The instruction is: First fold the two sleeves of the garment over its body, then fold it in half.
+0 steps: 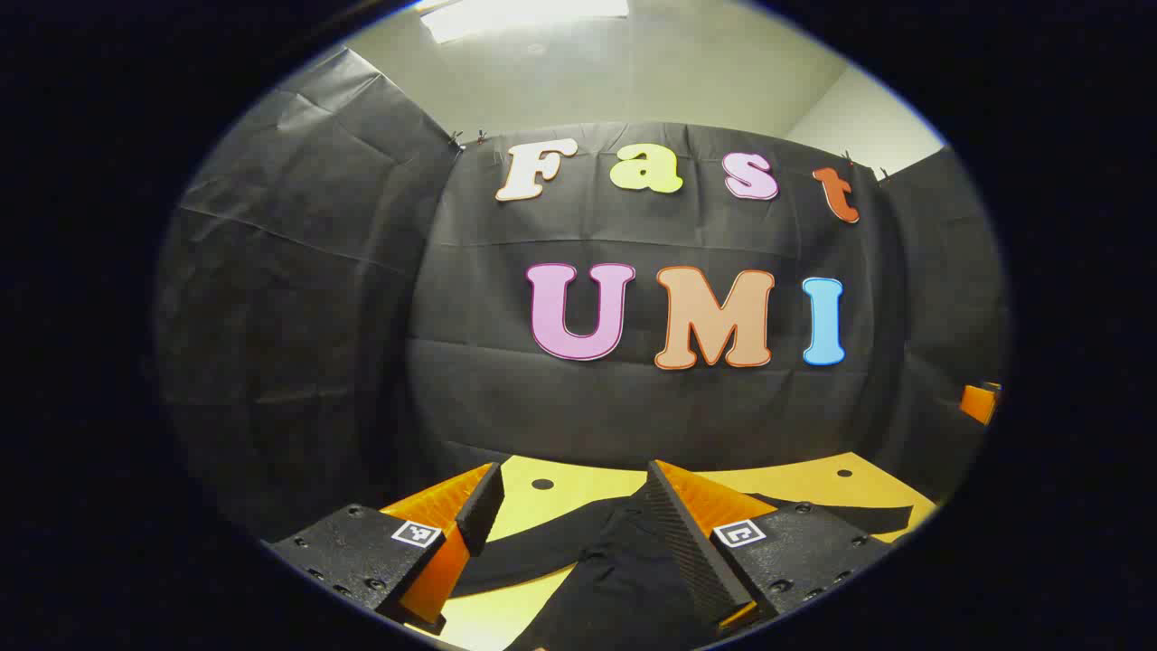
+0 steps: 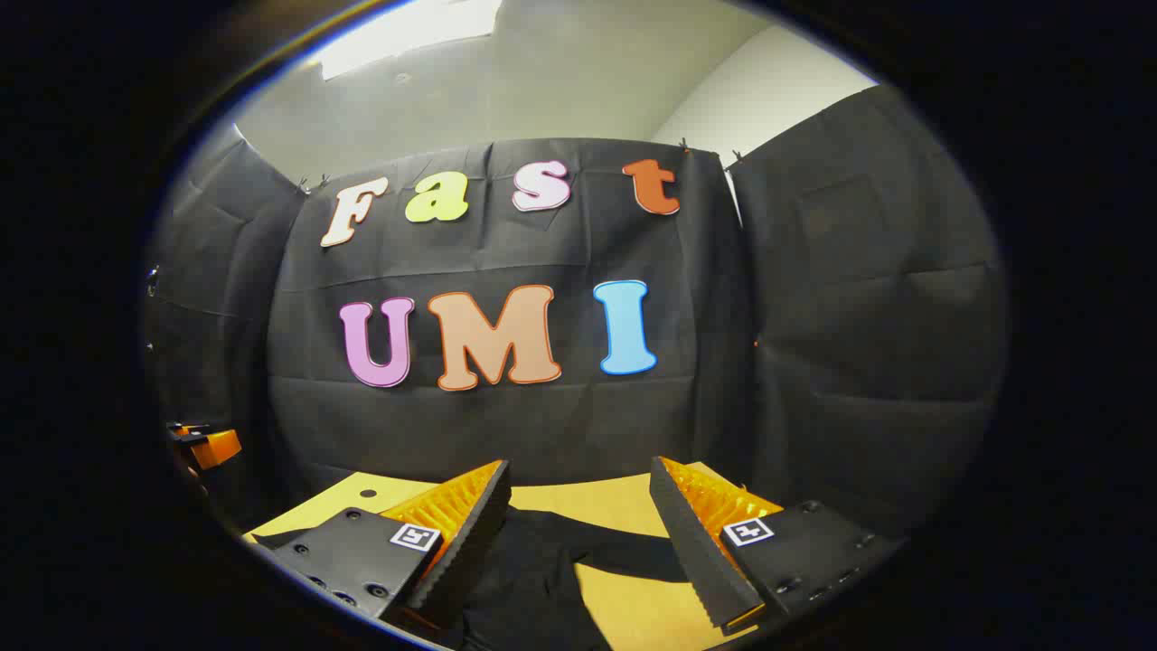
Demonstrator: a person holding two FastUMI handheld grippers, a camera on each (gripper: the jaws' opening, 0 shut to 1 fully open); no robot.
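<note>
A black garment (image 1: 597, 561) lies spread on the yellow table (image 1: 578, 479), one sleeve reaching left and another part running right behind the right finger. My left gripper (image 1: 574, 495) hovers above it, open, with nothing between its orange and black fingers (image 1: 682, 533). In the right gripper view the same black garment (image 2: 533, 579) lies low between the fingers, a sleeve stretching right across the yellow table (image 2: 597, 497). My right gripper (image 2: 578, 493) is open above it and holds nothing. The other gripper (image 2: 203, 445) shows as an orange piece at the far left edge.
The black cloth wall (image 1: 633, 398) closes the booth just behind the table's far edge. Two dark round holes (image 1: 542, 484) mark the tabletop. An orange part of the other gripper (image 1: 981, 402) sits at the far right.
</note>
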